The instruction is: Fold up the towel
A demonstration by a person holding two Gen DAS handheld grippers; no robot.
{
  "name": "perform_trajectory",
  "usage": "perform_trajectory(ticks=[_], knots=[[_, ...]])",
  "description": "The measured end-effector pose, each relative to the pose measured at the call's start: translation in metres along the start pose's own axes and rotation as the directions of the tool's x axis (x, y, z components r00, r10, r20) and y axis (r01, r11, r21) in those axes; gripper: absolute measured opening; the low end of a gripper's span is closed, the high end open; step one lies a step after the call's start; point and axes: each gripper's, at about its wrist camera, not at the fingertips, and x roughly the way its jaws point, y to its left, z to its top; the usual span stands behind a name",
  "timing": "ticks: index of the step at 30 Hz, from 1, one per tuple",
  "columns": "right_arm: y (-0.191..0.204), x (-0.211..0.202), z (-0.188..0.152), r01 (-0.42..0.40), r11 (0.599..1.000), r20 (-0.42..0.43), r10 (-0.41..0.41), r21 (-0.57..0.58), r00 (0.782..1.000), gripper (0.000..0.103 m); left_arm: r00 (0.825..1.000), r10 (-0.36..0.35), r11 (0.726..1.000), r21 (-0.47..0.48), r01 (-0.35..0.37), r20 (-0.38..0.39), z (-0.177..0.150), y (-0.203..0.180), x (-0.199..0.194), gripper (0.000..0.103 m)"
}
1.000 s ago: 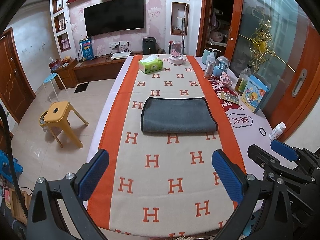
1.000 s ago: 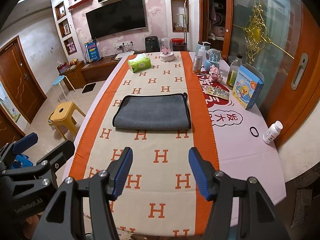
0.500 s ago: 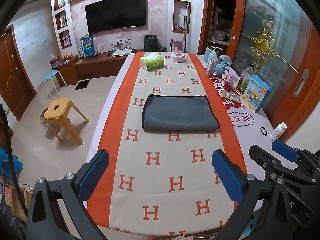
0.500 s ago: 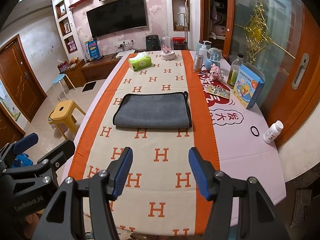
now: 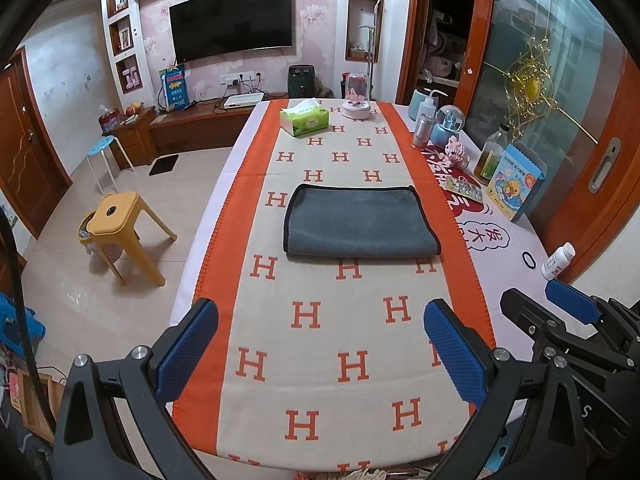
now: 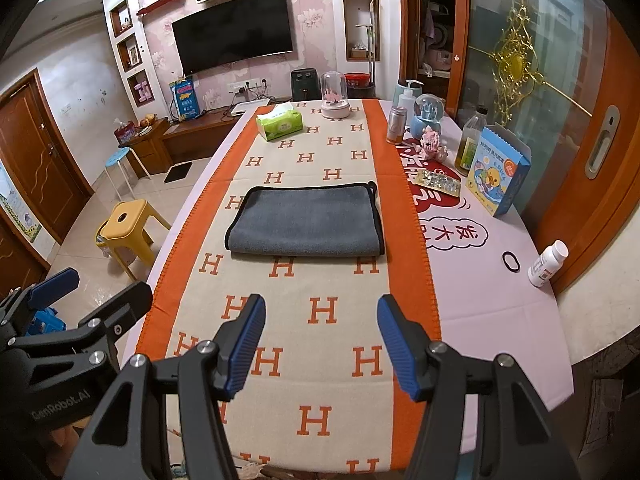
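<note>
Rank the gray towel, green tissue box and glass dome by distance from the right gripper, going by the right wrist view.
From the right gripper, nearest first:
1. Gray towel, straight ahead, mid-table on the H-patterned runner.
2. Green tissue box, far end, left of center.
3. Glass dome, far end, slightly right, just beyond the tissue box.

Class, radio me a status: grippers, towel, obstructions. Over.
Left gripper and right gripper open, empty, short of towel. Towel folded, flat on runner. Path clear.
</note>
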Motion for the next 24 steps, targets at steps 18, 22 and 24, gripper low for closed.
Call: perform_trajectory(ticks=[18, 22, 24], knots=[[0.0013, 0.0007, -0.0003, 0.0, 1.0, -0.002, 0.0, 0.0, 1.0, 0.058, 1.0, 0.0, 1.0, -0.001, 0.0, -0.004, 0.0009, 0.0002, 0.0009, 0.102], [0.0024, 0.0019, -0.0004, -0.001, 1.0, -0.003, 0.001, -0.001, 1.0, 0.058, 1.0, 0.0, 1.0, -0.002, 0.0, -0.008, -0.0032, 0.0011, 0.0025, 0.102], [0.0022, 0.0016, -0.0006, 0.0, 1.0, -0.003, 0.0, -0.001, 1.0, 0.058, 1.0, 0.0, 1.0, -0.002, 0.0, -0.008, -0.0026, 0.0012, 0.0025, 0.102]])
